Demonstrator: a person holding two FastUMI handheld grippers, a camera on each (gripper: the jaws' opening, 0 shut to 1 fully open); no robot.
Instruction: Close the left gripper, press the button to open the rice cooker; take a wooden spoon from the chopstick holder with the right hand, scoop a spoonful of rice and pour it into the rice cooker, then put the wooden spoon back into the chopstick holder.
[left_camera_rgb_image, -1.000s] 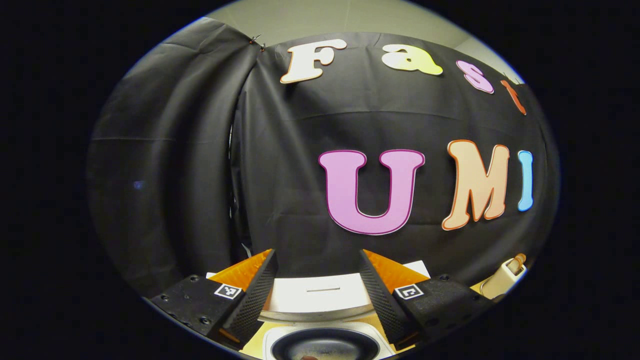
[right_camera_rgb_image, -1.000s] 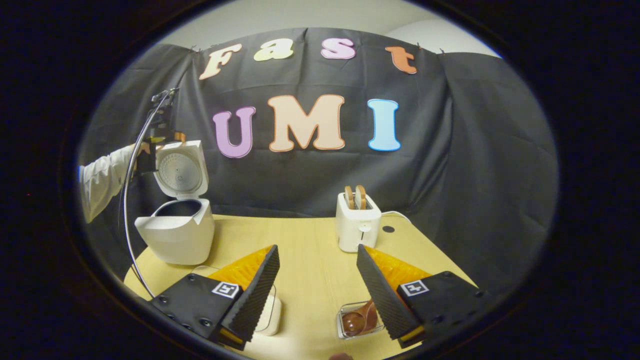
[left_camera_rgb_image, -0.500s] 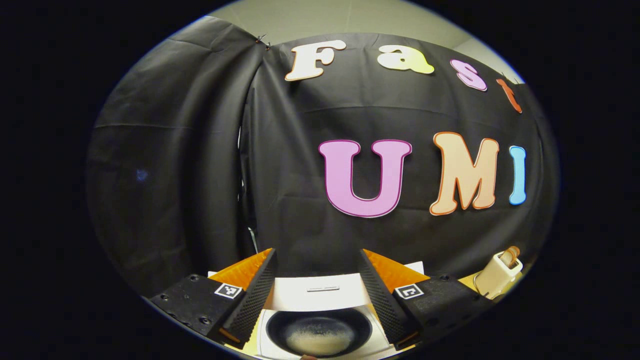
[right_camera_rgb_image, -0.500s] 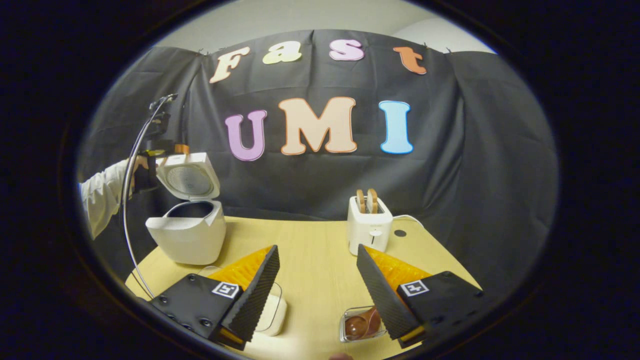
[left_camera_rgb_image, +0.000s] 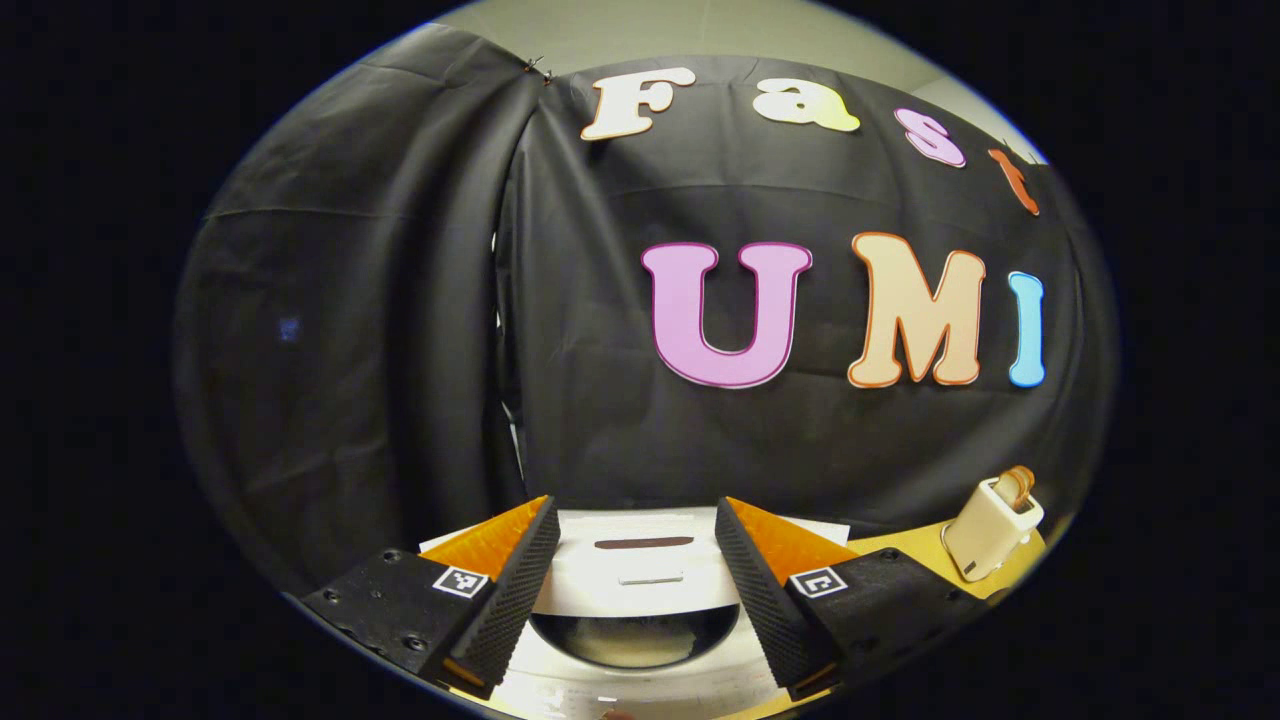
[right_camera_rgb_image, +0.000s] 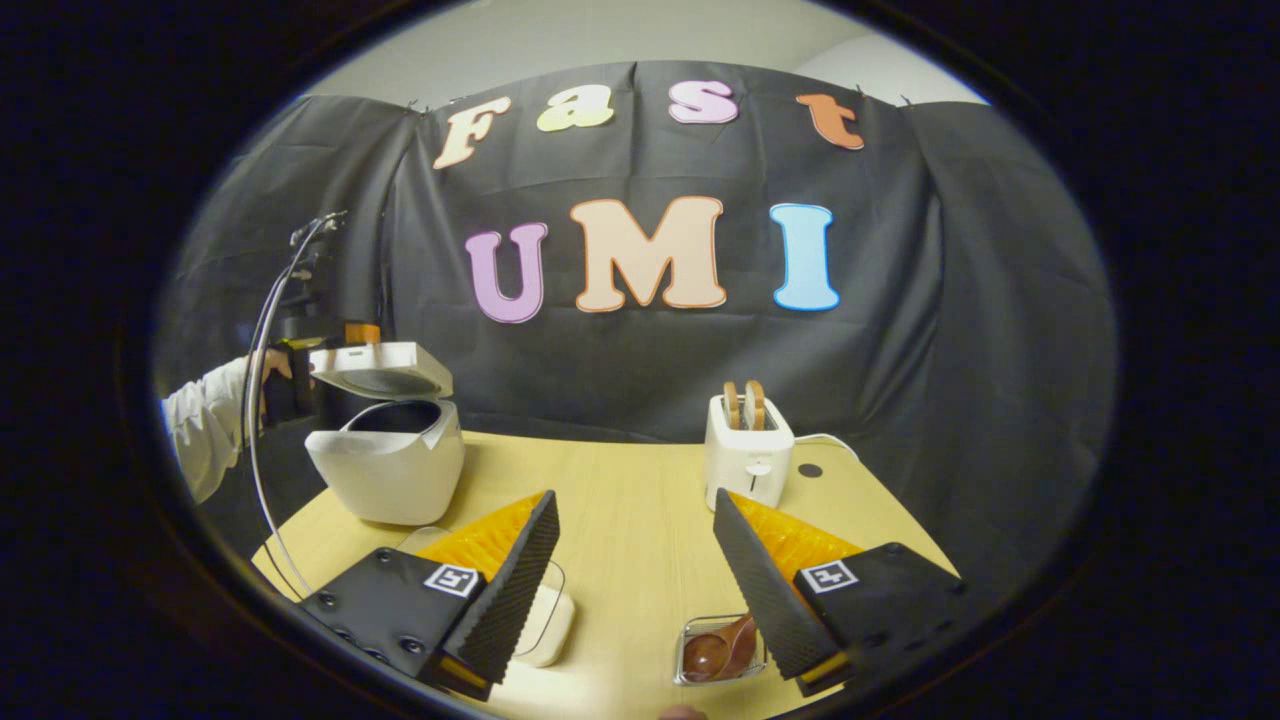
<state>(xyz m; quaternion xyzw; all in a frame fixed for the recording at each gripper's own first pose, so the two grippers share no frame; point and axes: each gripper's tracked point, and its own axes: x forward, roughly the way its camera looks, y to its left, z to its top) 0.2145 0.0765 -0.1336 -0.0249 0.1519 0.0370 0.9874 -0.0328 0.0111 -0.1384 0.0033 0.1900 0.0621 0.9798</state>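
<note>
In the right gripper view the white rice cooker (right_camera_rgb_image: 390, 480) stands at the table's far left, its lid (right_camera_rgb_image: 380, 368) tilted down almost level over the pot. My left gripper (right_camera_rgb_image: 340, 338), held by a white-sleeved hand, sits right behind the lid's raised edge. In the left gripper view that gripper (left_camera_rgb_image: 633, 510) is open, with the lid (left_camera_rgb_image: 640, 585) and the dark pot (left_camera_rgb_image: 635, 640) below and between its fingers. My right gripper (right_camera_rgb_image: 634, 500) hangs open over the table's near side. A wooden spoon (right_camera_rgb_image: 715, 650) lies in a clear holder under its right finger.
A container of white rice (right_camera_rgb_image: 548, 620) sits partly under my right gripper's left finger. A white toaster (right_camera_rgb_image: 748, 460) holding two slices stands at the back of the wooden table (right_camera_rgb_image: 620, 560); it is also at the left gripper view's right edge (left_camera_rgb_image: 990, 525). A thin cable (right_camera_rgb_image: 262, 400) arcs beside the cooker.
The cooker lid has swung down from upright to nearly level, and my left gripper has come down with it. The right gripper has barely shifted.
</note>
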